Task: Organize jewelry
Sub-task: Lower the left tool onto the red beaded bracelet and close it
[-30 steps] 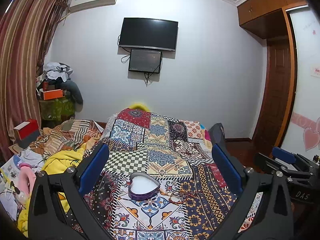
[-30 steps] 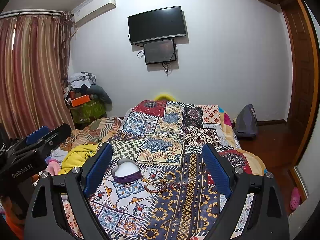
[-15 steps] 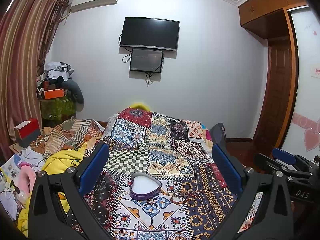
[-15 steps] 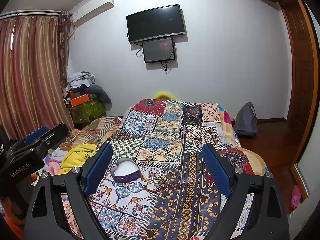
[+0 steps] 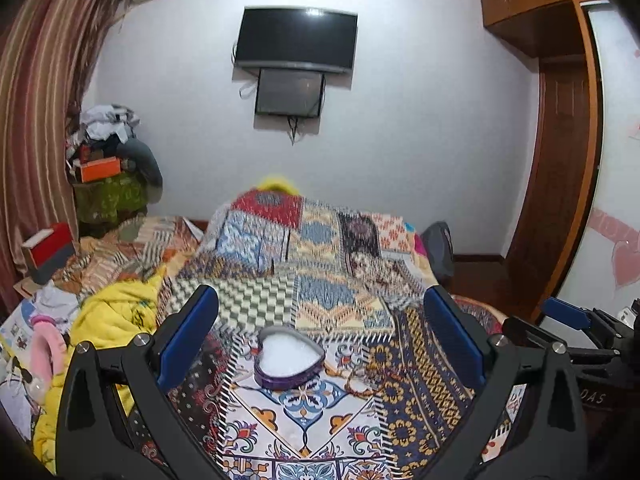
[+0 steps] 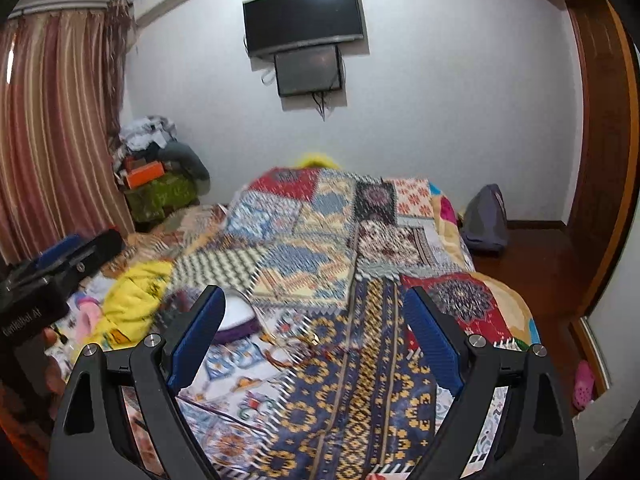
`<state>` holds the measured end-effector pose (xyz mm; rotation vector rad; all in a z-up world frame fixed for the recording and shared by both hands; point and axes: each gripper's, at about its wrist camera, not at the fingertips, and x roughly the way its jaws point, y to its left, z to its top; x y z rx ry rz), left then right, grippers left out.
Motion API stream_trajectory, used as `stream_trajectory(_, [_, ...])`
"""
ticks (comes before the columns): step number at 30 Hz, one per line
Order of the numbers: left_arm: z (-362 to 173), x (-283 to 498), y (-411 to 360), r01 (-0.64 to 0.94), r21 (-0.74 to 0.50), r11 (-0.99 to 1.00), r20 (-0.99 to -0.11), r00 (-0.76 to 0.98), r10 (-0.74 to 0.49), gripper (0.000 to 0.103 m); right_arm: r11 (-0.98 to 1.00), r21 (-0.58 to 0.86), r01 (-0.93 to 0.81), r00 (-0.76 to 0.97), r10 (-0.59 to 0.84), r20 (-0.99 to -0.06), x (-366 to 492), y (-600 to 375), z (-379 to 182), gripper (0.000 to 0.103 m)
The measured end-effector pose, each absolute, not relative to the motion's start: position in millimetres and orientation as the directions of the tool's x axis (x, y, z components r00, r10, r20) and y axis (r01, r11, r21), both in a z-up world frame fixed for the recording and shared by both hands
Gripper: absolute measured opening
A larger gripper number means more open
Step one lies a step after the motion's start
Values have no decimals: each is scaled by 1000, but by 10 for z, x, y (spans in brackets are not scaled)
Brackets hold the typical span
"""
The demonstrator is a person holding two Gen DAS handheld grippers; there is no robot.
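The left tool (image 5: pixel 320 332) hangs above the bed's near end with its blue-padded fingers (image 5: pixel 187 336) spread wide and nothing between them. The right tool (image 6: pixel 314 330) is likewise spread and empty. Framed between the left tool's fingers, a purple heart-shaped box (image 5: pixel 289 358) with white lining sits open on the patchwork bedspread (image 5: pixel 340 304) near the bed's near edge. Just beside it, toward the bed's right edge, lies a tangle of jewelry (image 5: pixel 370 380), apart from both tools.
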<state>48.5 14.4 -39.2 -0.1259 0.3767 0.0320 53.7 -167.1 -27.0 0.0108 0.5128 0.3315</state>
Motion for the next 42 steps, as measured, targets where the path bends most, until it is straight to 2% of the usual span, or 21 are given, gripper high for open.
stream_trajectory(7, [-837,849,149,-53,-110,993,-506,863,-10,103,950,82,-301,745,288,-602,811,-1739,-706,89])
stream_trajectory(9, [-1007,951,146,-55,-102,993,-551,835,-11,97,948,72,-310,723,284,-630,867,-1745,-818,89])
stream_trajectory(11, [-1158,1042,128,-54,-93,994,-591,807,-12,93,943,64,-326,697,286,-658,921,-1733,-935,84])
stream_trajectory(16, [-1542,1239,95,-18,-127,992,-682,728,-74,83,926,86,-368,622,314,-717,1048,-1694,-1148,61])
stream_trajectory(18, [-1683,1319,74,2,-160,987,-715,689,-117,72,919,113,-377,590,333,-735,1115,-1694,-1223,55])
stream_trajectory(19, [-1719,1338,64,7,-172,985,-724,677,-131,70,915,130,-381,577,345,-740,1139,-1695,-1251,50])
stream_trajectory(23, [-1888,1469,9,36,-209,977,-761,622,-186,55,901,189,-390,525,386,-759,1242,-1693,-1347,44])
stream_trajectory(25, [-1941,1547,-12,47,-218,975,-773,602,-201,50,895,216,-391,500,404,-766,1305,-1682,-1399,37])
stream_trajectory(30, [-2110,1768,-84,77,-257,963,-801,541,-257,28,891,246,-381,462,414,-784,1430,-1668,-1507,31])
stream_trajectory(37, [-2229,1945,-94,68,-297,952,-812,507,-290,26,889,265,-373,434,420,-797,1615,-1657,-1567,24])
stream_trajectory(42, [-2287,2065,-101,77,-280,957,-820,499,-280,18,894,254,-368,421,404,-812,1720,-1578,-1637,23])
